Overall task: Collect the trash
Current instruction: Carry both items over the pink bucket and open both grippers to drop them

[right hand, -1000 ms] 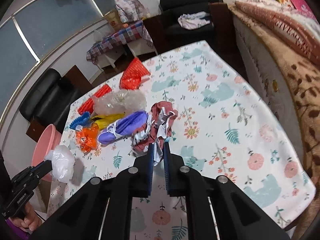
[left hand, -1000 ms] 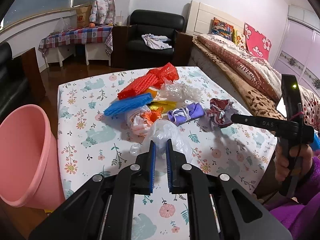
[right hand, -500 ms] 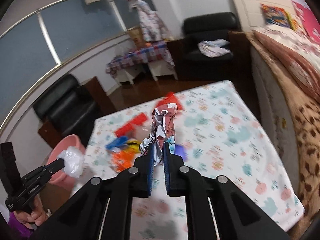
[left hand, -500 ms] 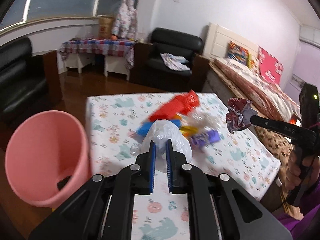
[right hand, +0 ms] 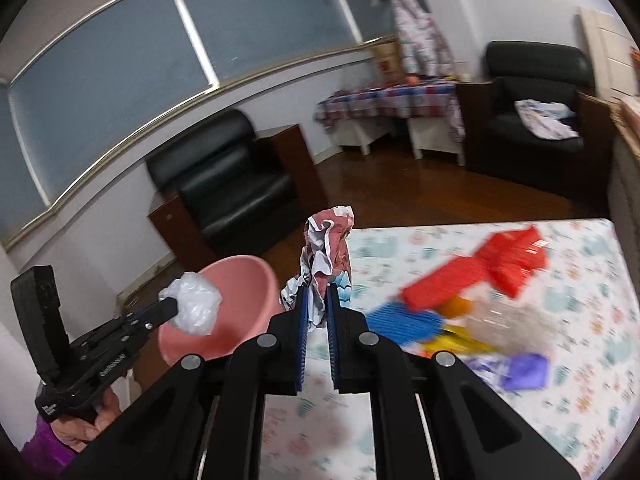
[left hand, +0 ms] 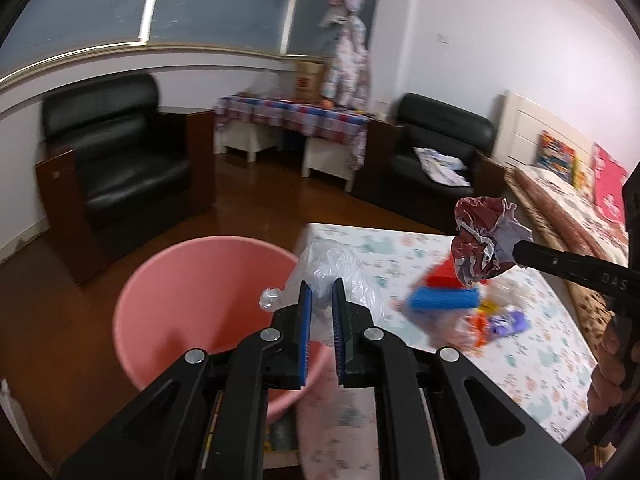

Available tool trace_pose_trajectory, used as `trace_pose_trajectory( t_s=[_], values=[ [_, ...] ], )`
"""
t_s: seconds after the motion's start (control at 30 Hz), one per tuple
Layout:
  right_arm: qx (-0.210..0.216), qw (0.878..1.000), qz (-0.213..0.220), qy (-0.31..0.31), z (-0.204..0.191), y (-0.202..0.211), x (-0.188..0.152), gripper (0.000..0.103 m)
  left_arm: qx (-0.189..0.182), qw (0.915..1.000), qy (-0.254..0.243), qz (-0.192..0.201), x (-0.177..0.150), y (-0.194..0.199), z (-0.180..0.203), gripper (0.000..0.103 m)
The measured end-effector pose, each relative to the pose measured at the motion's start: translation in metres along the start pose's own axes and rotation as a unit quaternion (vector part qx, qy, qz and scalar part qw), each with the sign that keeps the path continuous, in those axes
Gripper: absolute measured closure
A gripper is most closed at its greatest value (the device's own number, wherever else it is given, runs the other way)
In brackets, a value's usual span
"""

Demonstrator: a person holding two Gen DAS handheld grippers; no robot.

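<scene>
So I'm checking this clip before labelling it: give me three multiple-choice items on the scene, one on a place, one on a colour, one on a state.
1. Where is the clear plastic bag?
A. on the table
B. between the left gripper's pads, at the bin's rim
C. on the armchair

2. What colour is the bin?
A. pink
B. blue
C. black

3. The right gripper is:
A. open, empty
B. shut, empty
C. shut on the crumpled wrapper

Answers: B, the pads pinch it by the bin; A, its wall is pink; C, the wrapper sticks up from the closed pads.
</scene>
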State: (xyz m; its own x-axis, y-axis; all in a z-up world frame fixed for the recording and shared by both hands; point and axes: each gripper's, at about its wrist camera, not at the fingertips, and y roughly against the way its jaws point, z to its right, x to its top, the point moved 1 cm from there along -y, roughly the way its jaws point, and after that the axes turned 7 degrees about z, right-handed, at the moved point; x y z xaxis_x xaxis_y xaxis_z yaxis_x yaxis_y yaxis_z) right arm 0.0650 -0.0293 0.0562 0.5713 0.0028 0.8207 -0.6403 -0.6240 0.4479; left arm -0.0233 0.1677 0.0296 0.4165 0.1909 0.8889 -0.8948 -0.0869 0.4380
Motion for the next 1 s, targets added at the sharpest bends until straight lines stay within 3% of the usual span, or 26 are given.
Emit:
trace_pose_trajectory(
  t_s=[0.17,0.43,0.77,1.0],
  values=[
    [0.033,0.999,-0.021,0.025,-0.037,-0.034,0.004,0.094,0.051,0.9983,0.026,-0.008,-0.001,-0.006,-0.026,0.094],
    [0.057,0.995,-0.063,0.046,-0.076,-0.084,-0.007,0.094,0.095,0.9933,0.060,-0.026,-0.003,-0.017,-0.053,0.094],
    [0.058,0.991,-0.113,0.041,-0.088,-0.139,-0.026,0.094,0.130,0.9880,0.068,-0.048,-0.010,-0.034,-0.069,0.093],
    [0.059,0.988,-0.133,0.046,-0.092,-0.156,-0.038,0.094,0.147,0.9851,0.067,-0.059,-0.012,-0.042,-0.074,0.093]
  ],
)
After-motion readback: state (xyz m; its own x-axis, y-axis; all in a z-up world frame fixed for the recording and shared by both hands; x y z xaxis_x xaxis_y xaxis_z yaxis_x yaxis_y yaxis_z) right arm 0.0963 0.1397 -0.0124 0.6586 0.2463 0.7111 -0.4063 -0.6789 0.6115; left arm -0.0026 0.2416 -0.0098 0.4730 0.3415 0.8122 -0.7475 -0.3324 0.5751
